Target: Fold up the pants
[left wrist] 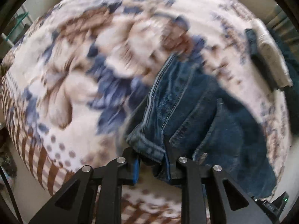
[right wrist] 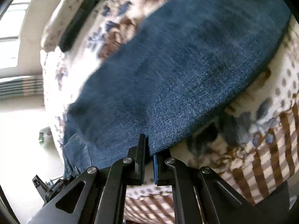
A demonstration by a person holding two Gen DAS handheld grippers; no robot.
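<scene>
- Left wrist view: the left gripper (left wrist: 152, 165), black with blue-faced pads, points steeply down and is clamped on the stitched waistband end of a pair of dark blue denim pants (left wrist: 188, 110).
- From that pinch the pants run up and to the right across a plush blanket (left wrist: 61, 78) printed with blue and brown flowers, dots and brown stripes; seams and a pocket edge show near the jaws.
- A pale folded pillow (left wrist: 269, 56) with a dark strip beside it lies at the far right edge of the blanket.
- Right wrist view: the right gripper (right wrist: 149, 150) has its jaws nearly together, nipping the lower edge of the pants' plain denim leg (right wrist: 186, 65).
- That leg spreads broad and flat from the jaws toward the upper right, over the same blanket (right wrist: 261, 149).
- Both views are motion-blurred.
</scene>
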